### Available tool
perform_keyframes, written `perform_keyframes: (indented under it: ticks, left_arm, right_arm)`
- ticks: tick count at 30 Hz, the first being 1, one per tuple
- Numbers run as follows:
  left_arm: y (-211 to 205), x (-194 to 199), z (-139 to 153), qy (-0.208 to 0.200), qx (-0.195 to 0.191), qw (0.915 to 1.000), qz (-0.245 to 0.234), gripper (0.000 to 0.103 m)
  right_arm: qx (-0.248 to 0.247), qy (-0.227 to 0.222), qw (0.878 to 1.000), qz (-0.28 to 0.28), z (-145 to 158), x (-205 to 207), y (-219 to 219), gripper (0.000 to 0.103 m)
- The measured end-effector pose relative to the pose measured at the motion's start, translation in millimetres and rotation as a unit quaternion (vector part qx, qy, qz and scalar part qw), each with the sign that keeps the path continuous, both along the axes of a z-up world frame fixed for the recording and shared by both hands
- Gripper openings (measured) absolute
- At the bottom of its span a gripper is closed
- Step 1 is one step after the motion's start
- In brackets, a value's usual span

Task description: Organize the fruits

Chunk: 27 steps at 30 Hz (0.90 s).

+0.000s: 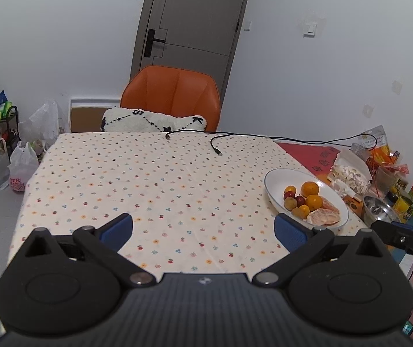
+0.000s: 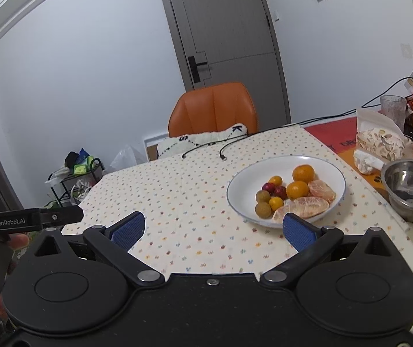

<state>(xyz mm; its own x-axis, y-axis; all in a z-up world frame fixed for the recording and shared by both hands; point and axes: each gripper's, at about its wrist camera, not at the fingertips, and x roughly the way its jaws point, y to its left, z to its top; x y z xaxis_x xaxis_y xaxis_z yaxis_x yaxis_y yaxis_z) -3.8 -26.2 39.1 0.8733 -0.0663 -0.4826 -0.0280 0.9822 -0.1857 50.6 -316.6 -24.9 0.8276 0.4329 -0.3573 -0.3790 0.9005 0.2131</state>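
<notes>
On the left, the left gripper (image 1: 203, 230) hangs above the near part of the flowered tablecloth (image 1: 148, 179), its blue-padded jaws spread wide with nothing between them; only bare cloth lies ahead of it. That pose reads as a waiting one, clear of the fruit.

Further right, the right gripper (image 2: 213, 228) is likewise spread and empty, held low over the near table edge. Its right pad sits just in front of the rim of the white plate (image 2: 241, 190), so the plate lies ahead and slightly to its right, near but not touched.

All the fruit in view is gathered on that plate: two oranges (image 2: 303, 173), two small yellow citrus (image 2: 275, 180), two dark red fruits (image 2: 268, 187), two brownish round fruits (image 2: 263, 196), and peeled citrus pieces (image 2: 304, 206) at the near rim. Being grouped in one dish fits either fruit already collected or fruit waiting to be sorted out; the views do not settle which.

At the far right, a steel bowl (image 2: 409, 173) holding a dark utensil stands beside the plate, apart from it.
</notes>
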Motion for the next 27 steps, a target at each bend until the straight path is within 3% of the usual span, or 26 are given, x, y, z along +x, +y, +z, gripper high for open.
perform_keyframes:
  ticks: [12, 19, 27]
  left_arm:
    - [5.7, -27.5, -2.6, 0.007, 0.005, 1.0000, -0.003, 0.103]
    - [-5.0, -32.3, -1.4, 0.005, 0.031, 0.9995, -0.002, 0.103]
    - [-4.0, -33.0, -5.2, 0.015, 0.032, 0.9994, -0.004, 0.103]
  right_arm:
    - [-0.012, 0.018, 1.000, 0.007, -5.0, -27.5, -8.7, 0.103]
    - [-0.019, 0.023, 0.999, 0.025, -4.8, -31.3, -3.2, 0.103]
    - [-0.015, 0.028, 0.999, 0.030, -6.8, -30.9, -1.9, 0.103]
